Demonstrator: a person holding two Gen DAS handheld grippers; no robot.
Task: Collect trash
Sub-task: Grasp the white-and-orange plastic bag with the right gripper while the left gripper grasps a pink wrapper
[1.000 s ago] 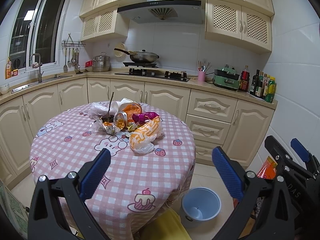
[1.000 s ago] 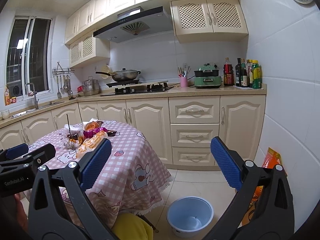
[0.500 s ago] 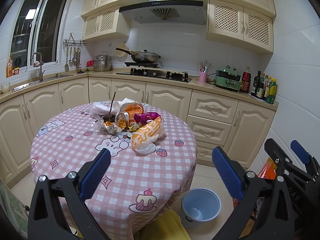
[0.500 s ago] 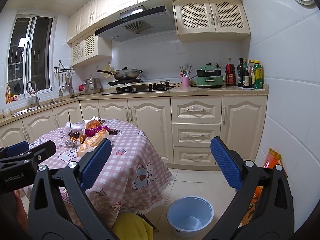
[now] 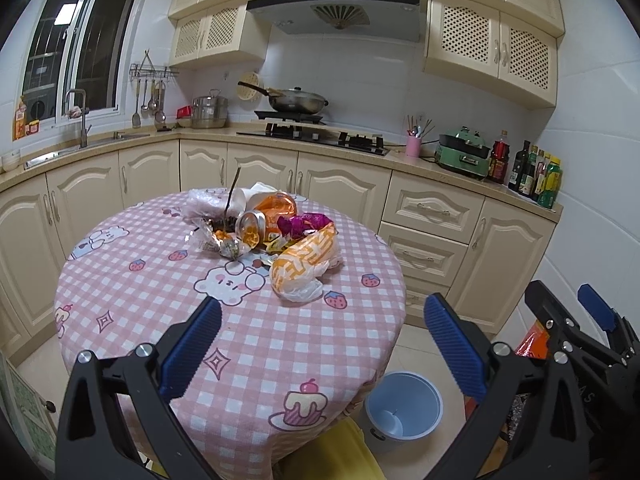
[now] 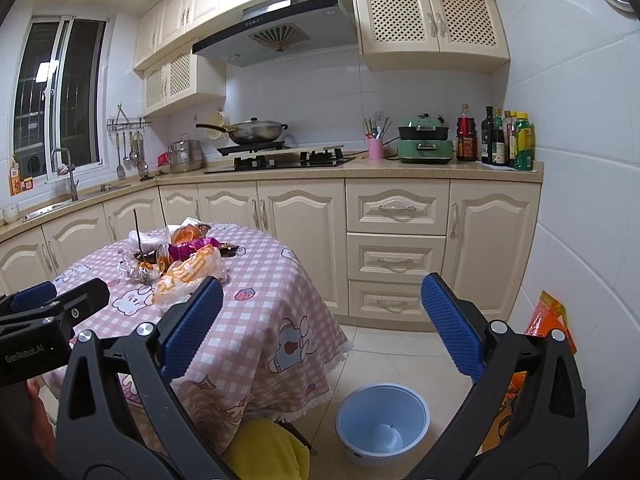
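Note:
A heap of trash lies on the round table with a pink checked cloth [image 5: 168,300]: an orange and white plastic bag [image 5: 306,266], a purple wrapper [image 5: 302,224], a tipped can [image 5: 252,230], foil and clear plastic. The same orange and white plastic bag [image 6: 188,276] shows in the right wrist view. A pale blue bin [image 5: 404,404], also the pale blue bin [image 6: 382,420], stands empty on the floor by the table. My left gripper [image 5: 320,352] is open over the table's near side, short of the heap. My right gripper [image 6: 320,332] is open, held off the table's right side above the floor.
Cream cabinets and a counter [image 5: 420,160] run along the back and left walls, with a stove, wok, bottles and sink. A yellow stool [image 6: 268,452] sits under the table's edge. An orange bag [image 6: 550,320] leans at the right wall.
Both views have shifted slightly upward and forward, so the table and heap sit a little lower in frame. Both grippers stay open and empty.

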